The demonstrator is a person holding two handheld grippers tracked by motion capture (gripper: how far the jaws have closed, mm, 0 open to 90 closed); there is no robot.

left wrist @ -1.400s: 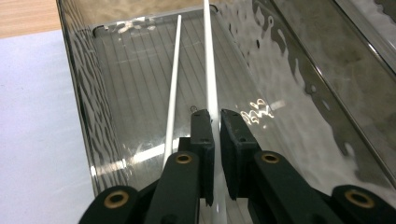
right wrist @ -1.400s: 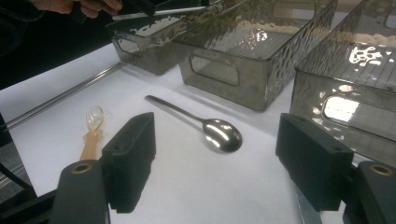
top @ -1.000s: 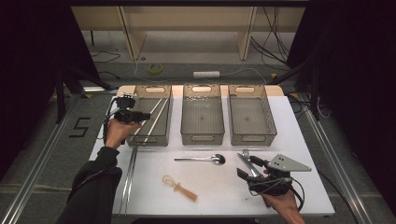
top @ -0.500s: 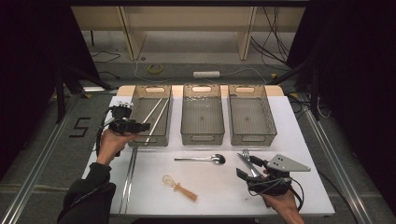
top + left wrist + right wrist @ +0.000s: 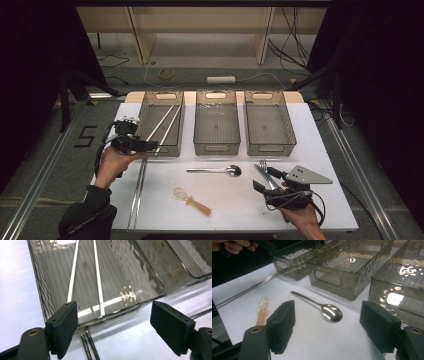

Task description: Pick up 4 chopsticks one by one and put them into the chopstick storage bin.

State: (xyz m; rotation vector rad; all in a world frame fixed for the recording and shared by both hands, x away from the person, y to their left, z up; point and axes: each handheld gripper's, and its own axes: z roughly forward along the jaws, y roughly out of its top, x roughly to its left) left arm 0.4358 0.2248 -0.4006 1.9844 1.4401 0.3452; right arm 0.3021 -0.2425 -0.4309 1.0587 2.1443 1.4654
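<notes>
Left bin [image 5: 161,122]: two white chopsticks [image 5: 165,122] inside, leaning diagonally. My left gripper [image 5: 150,146] at its near edge, jaws just opened wide, empty. My right gripper [image 5: 264,180] on the desk [image 5: 240,210], jaws wide, empty, spoon [image 5: 325,308] ahead.

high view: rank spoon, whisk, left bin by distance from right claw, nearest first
1. spoon: up and left of the right claw, on the white table.
2. whisk: farther left, near the table's front edge.
3. left bin: far left at the back, two white sticks lying inside, by the left claw.
</notes>
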